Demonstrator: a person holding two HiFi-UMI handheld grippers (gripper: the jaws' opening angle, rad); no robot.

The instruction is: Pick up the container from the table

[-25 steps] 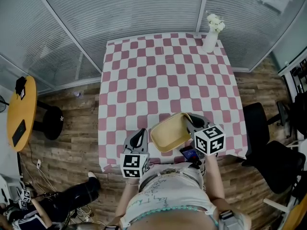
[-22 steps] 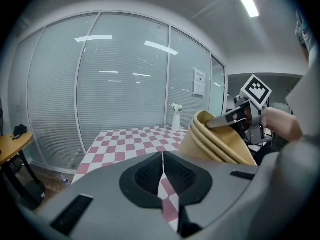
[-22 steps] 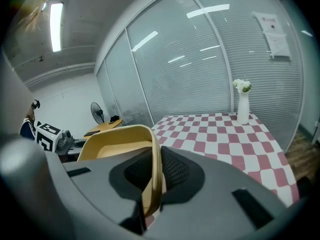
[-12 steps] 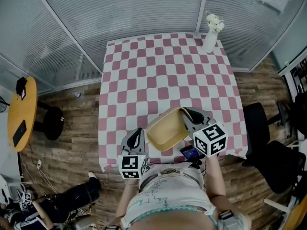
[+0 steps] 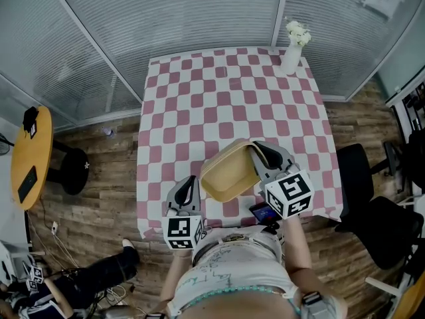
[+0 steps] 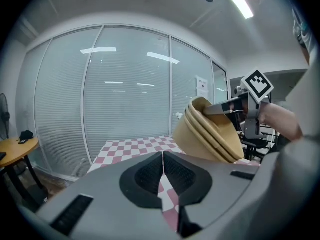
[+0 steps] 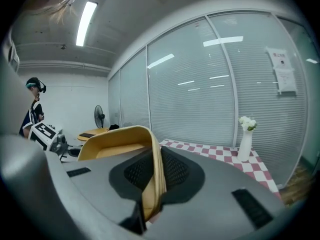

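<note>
Right hand-held gripper [image 5: 255, 153] pinching the rim of the tan container [image 5: 226, 171]. Container has come up higher and tipped more than a second ago. It's clear of the checkered surface [image 5: 219, 98], so pickup looks done. It hangs off that gripper's left side and looks empty inside. Left hand-held gripper [image 5: 189, 190] pressed together, holding nothing.

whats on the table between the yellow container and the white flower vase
Nothing. In the head view only bare checkered tablecloth runs from the container, held by the right gripper, to the vase.
</note>
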